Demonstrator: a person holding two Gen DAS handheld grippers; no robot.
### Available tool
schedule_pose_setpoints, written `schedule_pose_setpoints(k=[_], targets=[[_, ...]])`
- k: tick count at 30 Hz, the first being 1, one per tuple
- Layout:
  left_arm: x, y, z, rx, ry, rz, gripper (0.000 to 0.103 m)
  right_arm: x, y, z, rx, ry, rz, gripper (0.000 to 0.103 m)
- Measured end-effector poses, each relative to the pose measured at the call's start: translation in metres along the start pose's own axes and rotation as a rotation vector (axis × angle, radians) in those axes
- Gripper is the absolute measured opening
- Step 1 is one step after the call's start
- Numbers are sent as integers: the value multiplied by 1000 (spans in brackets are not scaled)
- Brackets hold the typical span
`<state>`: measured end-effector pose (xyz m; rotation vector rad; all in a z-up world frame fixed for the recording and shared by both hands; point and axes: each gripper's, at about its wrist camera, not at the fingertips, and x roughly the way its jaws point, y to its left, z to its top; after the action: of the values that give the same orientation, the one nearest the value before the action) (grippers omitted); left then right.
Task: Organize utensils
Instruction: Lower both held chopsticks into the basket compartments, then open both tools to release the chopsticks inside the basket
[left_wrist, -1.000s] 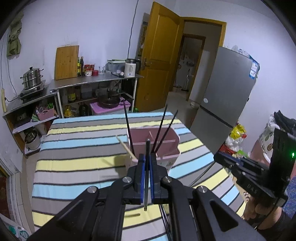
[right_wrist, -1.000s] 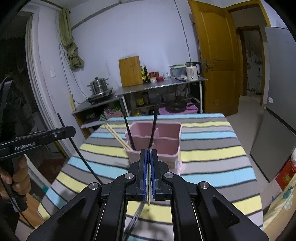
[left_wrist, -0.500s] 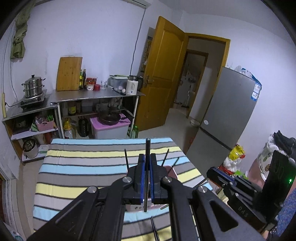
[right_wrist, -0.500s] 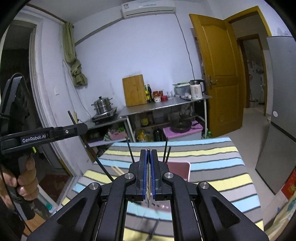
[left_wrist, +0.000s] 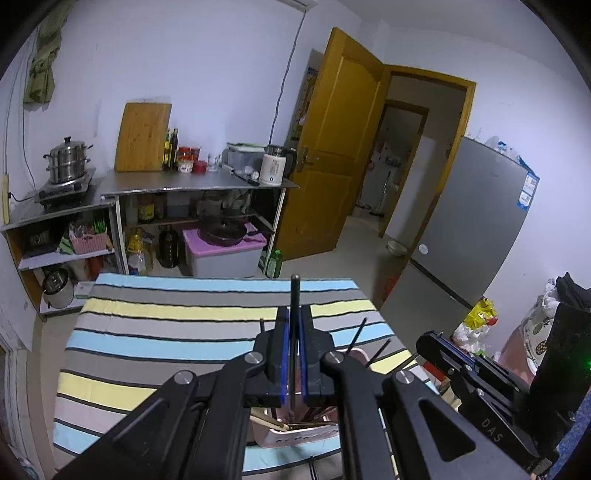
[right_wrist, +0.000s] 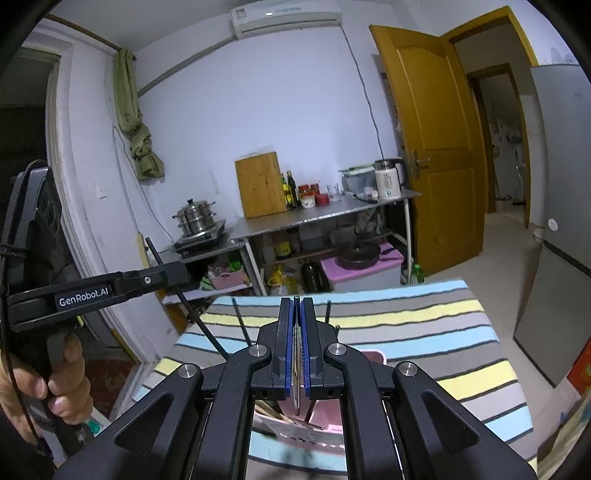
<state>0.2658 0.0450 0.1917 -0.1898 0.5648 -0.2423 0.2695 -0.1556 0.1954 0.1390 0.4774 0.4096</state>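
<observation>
My left gripper (left_wrist: 294, 314) is shut on a black chopstick (left_wrist: 294, 295) that stands upright between its blue pads. It hangs over the pink utensil holder (left_wrist: 295, 435), which holds black and wooden chopsticks. My right gripper (right_wrist: 296, 306) is shut on a thin light chopstick (right_wrist: 296, 384) whose lower end points down over the same pink holder (right_wrist: 332, 417). The left gripper with its black chopstick also shows at the left in the right wrist view (right_wrist: 162, 275). The right gripper shows at the lower right in the left wrist view (left_wrist: 424, 341).
The holder stands on a table with a striped cloth (left_wrist: 166, 332). Behind it are steel shelves (left_wrist: 192, 184) with pots, bottles and a kettle, an open wooden door (left_wrist: 340, 147) and a grey fridge (left_wrist: 472, 229).
Both grippers have risen and tilted upward, so the holder has dropped to the bottom of both views. Each still holds its chopstick.
</observation>
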Motion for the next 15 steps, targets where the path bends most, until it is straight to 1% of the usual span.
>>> schedule_pose_setpoints(k=[6,15], targets=[[23,3,-14,4,38,-2,5,15,-5,-13,2,39,-12,4],[49,7,-35,7,117,7,5,35,-6,-36,-7,117,-18,4]])
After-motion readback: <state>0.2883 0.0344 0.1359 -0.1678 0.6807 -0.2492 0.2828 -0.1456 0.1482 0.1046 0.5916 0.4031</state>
